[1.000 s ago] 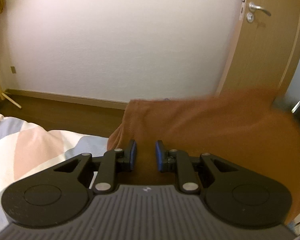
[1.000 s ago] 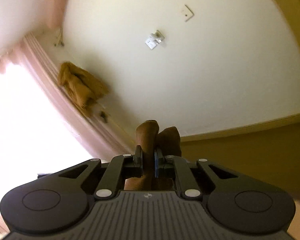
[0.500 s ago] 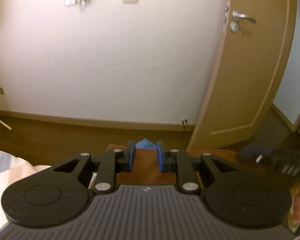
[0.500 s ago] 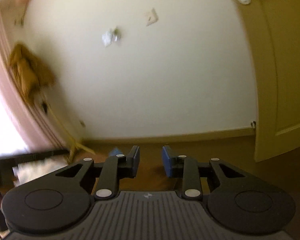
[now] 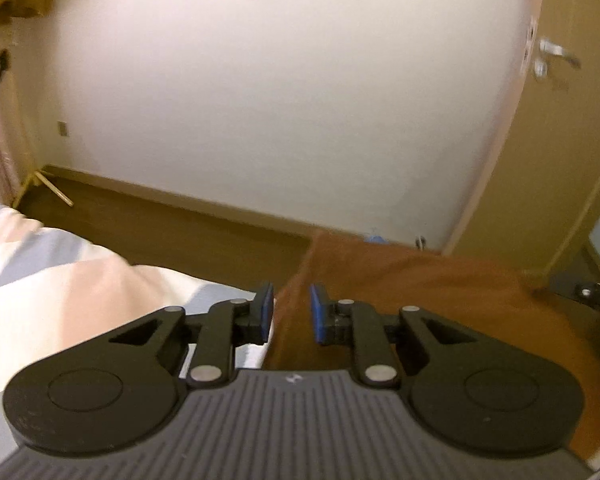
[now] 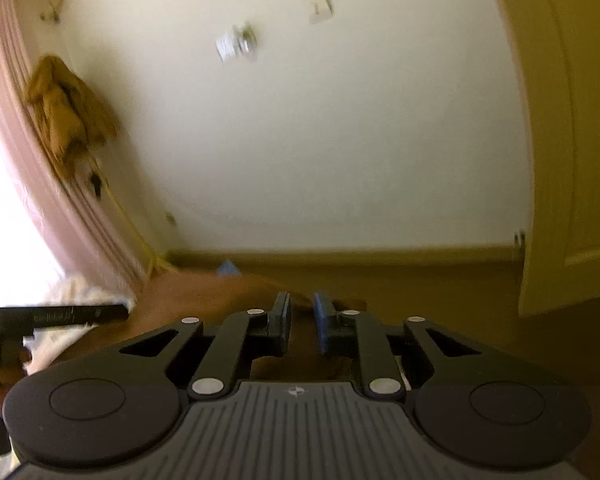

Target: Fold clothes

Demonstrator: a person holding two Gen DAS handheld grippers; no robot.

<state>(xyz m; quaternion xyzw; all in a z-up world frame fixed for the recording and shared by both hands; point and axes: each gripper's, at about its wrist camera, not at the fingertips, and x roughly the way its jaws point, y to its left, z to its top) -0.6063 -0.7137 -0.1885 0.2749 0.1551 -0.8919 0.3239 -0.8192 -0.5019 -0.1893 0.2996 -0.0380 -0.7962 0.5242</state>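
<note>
A brown garment (image 5: 440,292) lies spread on the bed, at the right and middle of the left wrist view. My left gripper (image 5: 290,310) is open and empty, just above the garment's left edge. The garment also shows in the right wrist view (image 6: 204,292), low at centre left. My right gripper (image 6: 302,312) is open and empty, just above the garment's far edge. A small blue tag (image 6: 228,267) sticks out at the garment's far edge.
The bed has a pink, white and blue cover (image 5: 60,276) on the left. Beyond lie the brown floor (image 5: 172,228), a white wall and a wooden door (image 5: 572,128). A brown cloth (image 6: 68,108) hangs by the pink curtain. The other gripper's black body (image 6: 52,314) shows at left.
My right gripper has let go of the brown garment, opened and tilted down toward the bed. The garment has dropped flat. My left gripper swung left and stays open.
</note>
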